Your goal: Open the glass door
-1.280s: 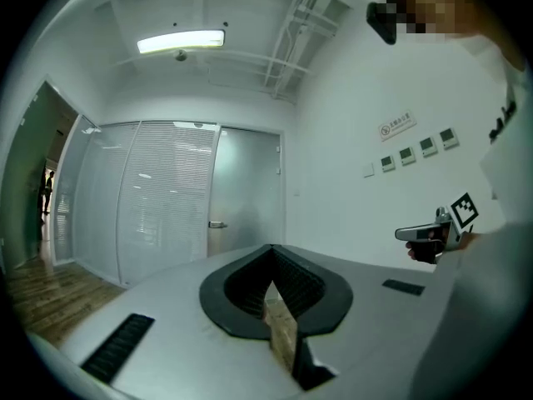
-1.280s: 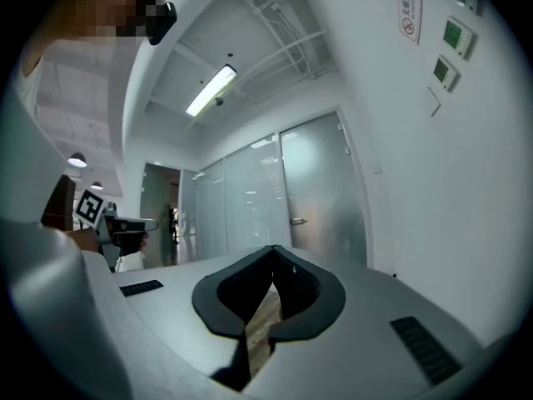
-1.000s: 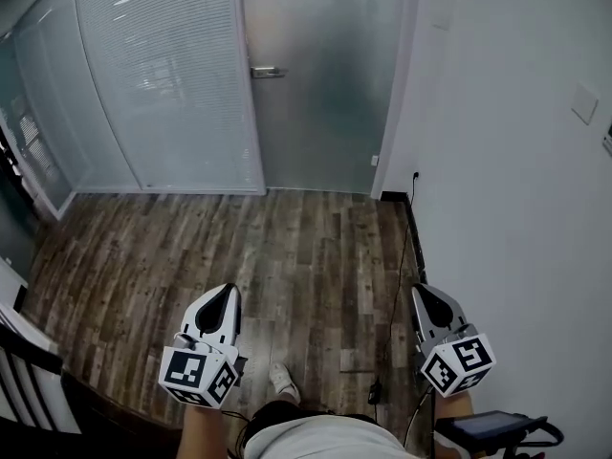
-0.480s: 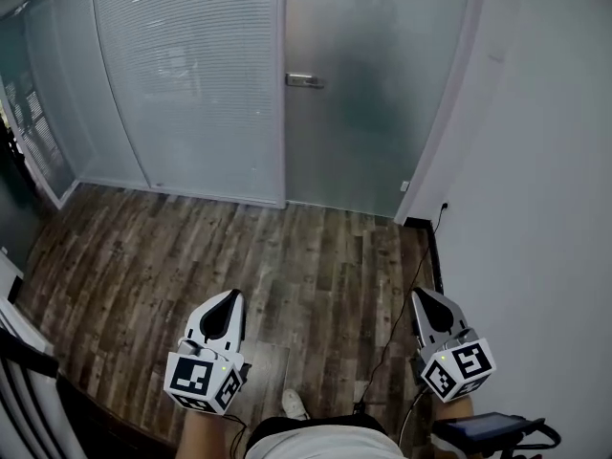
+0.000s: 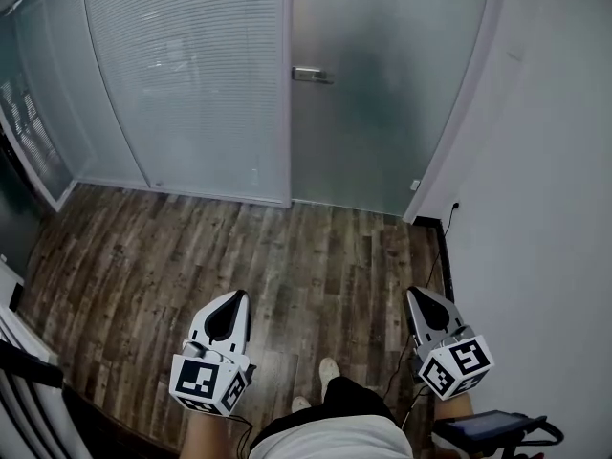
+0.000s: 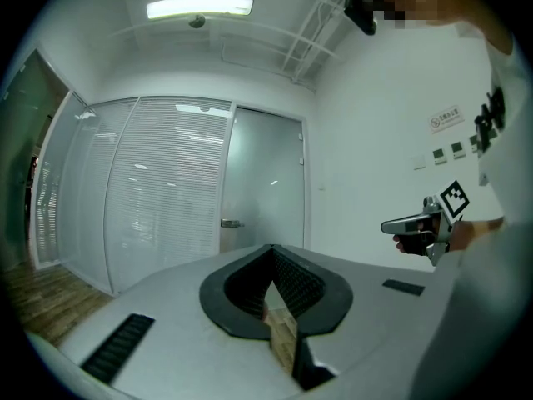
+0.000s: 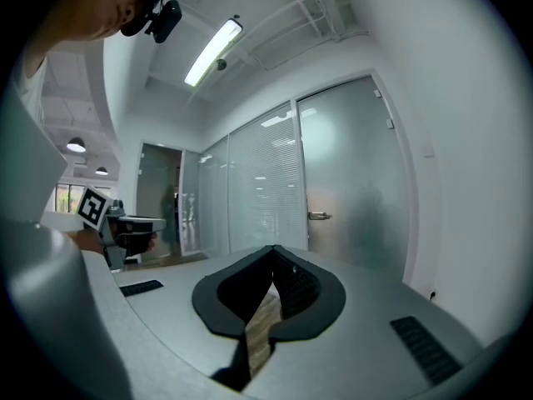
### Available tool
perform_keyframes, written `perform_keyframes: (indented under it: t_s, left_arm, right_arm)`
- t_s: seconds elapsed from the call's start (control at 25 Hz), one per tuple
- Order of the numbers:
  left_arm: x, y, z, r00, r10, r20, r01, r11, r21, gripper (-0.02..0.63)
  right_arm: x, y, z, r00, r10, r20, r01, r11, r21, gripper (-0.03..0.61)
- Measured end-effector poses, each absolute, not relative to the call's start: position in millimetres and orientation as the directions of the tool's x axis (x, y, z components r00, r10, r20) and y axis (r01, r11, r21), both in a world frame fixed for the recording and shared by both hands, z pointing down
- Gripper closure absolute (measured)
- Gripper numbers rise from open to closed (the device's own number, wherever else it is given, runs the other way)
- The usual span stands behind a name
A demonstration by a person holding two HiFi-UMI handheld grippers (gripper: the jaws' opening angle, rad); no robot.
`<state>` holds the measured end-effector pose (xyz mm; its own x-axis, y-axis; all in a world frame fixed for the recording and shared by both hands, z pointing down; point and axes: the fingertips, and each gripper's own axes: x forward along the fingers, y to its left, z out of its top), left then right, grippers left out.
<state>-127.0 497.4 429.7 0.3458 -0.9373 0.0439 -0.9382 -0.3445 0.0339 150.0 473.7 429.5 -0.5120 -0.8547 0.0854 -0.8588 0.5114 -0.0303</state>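
Premises: a room with a dark wood-plank floor (image 5: 287, 256), bounded on the right by a plain white wall (image 5: 555, 199).

Item 1. The glass door (image 5: 382, 103) is frosted and stands at the far edge of the floor, in the right-hand corner beside the white wall. It sits flush in its frame, closed. Its metal handle (image 5: 313, 75) is on the door's left edge and lies horizontal.

Item 2. Directly left of the door, a glazed partition (image 5: 191, 84) with slatted blinds runs along the same far edge and curves round toward the left side of the floor.

Item 3. A dark cable (image 5: 442, 256) runs down the floor's right edge along the foot of the wall.

Item 4. The left tool (image 5: 232, 299) is held over the near part of the floor, pointing toward the door and well apart from it. Its own view shows the jaws together at the tips, with nothing between them.

Item 5. The right tool (image 5: 414, 296) is held level with the left one, near the right wall, also well apart from the door. Its jaws are closed and empty.

Item 6. One light shoe (image 5: 328, 366) of the person shows on the floor between the two tools. A long ceiling light (image 6: 200, 7) is lit overhead.
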Motion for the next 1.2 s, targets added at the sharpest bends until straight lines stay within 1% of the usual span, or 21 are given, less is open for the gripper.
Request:
perform_keyframes:
  t_s: [0.2, 0.32, 0.76, 0.96, 1.2]
  left_arm:
    - [-139, 467, 425, 0.343, -0.939, 0.026, -0.939, -0.343, 0.028, 0.614]
    - [-136, 437, 421, 0.342, -0.94, 0.013, -0.94, -0.341, 0.012, 0.614]
    - [-77, 271, 407, 0.327, -0.944, 0.035, -0.945, -0.327, 0.011, 0.614]
    - [-43, 181, 396, 0.31, -0.95, 0.035, -0.951, -0.309, 0.027, 0.614]
    - [-3, 102, 394, 0.3, -0.952, 0.061, -0.954, -0.298, 0.04, 0.614]
  right_arm:
    - [123, 442, 422, -0.547, -0.835, 0.054, -0.837, 0.548, -0.005, 0.577]
    - [122, 412, 420, -0.558, -0.829, 0.037, -0.83, 0.558, -0.004, 0.577]
    - [182, 243, 419, -0.566, -0.824, 0.029, -0.823, 0.563, -0.07, 0.577]
    - [220, 153, 406, -0.573, -0.819, 0.033, -0.819, 0.57, -0.06, 0.577]
    - [255, 70, 402, -0.6, -0.798, 0.046, -0.799, 0.598, -0.061, 0.577]
